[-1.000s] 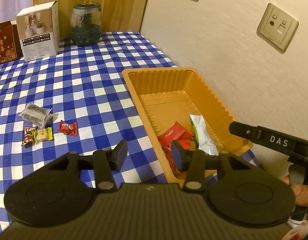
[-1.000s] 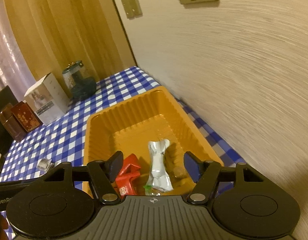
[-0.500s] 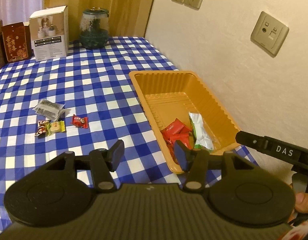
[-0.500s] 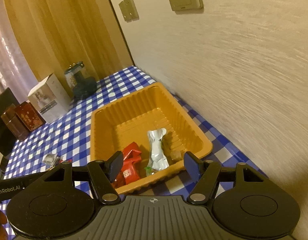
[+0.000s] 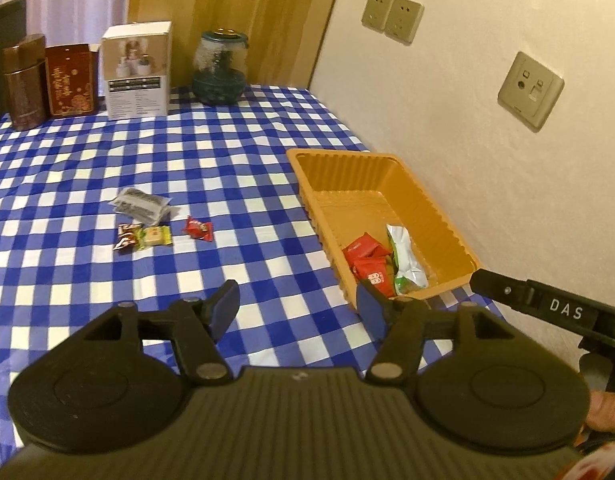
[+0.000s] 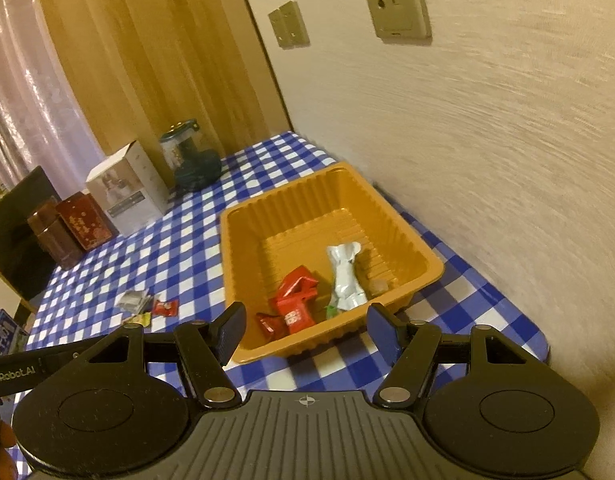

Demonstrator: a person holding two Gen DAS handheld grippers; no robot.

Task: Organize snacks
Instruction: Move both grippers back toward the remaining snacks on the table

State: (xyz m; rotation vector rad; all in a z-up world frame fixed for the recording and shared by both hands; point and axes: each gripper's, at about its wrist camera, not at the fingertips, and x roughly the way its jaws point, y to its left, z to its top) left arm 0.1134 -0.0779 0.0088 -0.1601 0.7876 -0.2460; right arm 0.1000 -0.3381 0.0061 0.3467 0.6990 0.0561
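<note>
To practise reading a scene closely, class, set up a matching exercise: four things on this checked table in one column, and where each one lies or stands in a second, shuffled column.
Things:
1. silver-and-green packet
2. small red candy
3. glass jar
4. white box

Places:
A. far end of the table, beside the jar
B. inside the orange tray
C. loose on the cloth, left of the tray
D. far end, by the wooden panel

Pairs: 1-B, 2-C, 3-D, 4-A

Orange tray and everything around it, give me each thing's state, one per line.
Orange ribbed plastic tray: partly filled with red and silver packets.
Left hand-held gripper: open, empty, jaws just been opening.
Right hand-held gripper: open, empty.
Red wrapped candy: loose on the checked cloth.
Lidded glass jar: upright, closed.
</note>
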